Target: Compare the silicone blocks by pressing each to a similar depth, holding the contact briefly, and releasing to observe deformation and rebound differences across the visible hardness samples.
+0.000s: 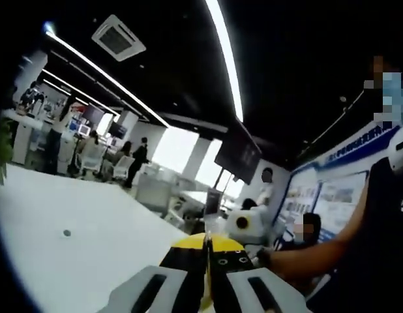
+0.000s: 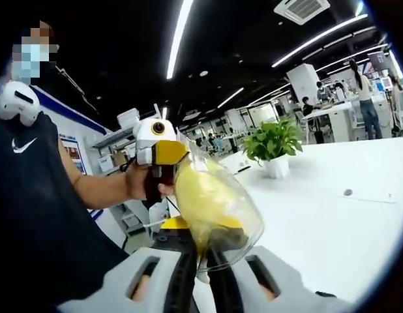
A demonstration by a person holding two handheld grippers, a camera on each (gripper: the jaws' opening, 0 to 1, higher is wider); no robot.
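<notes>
The person wears a dark sleeveless top with a small white tick mark on the chest.

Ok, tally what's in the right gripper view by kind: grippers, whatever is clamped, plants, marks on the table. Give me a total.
Grippers: 2, the right gripper and the left gripper
Translucent yellow piece between the right gripper's jaws: 1
Potted plant: 1
Small dark spot on the white table: 1
Total: 5

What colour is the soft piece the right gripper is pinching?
Translucent yellow piece, clamped in the right gripper; clearest in the right gripper view.
</notes>
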